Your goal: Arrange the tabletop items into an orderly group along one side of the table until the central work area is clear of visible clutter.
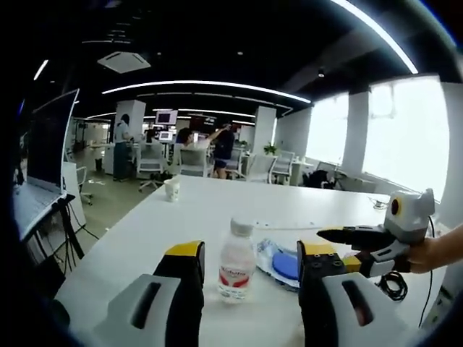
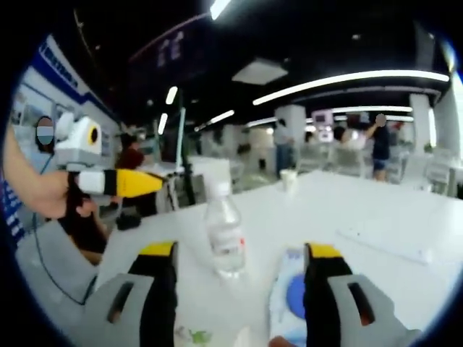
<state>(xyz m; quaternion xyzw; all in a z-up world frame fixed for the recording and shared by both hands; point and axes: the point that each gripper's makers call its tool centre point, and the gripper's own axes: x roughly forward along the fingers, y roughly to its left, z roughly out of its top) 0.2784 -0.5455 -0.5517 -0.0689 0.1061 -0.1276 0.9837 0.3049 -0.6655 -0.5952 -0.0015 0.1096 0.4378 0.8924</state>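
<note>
Bottle (image 1: 236,262) stands upright between the released left tongs (image 1: 249,254); right tongs (image 2: 240,253) released too.

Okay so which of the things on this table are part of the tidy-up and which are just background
To tidy: water bottle, blue-and-white packet, paper cup, black cable at the table edge.

Background: laptop on its stand, office chairs, people standing beyond the white table.
</note>
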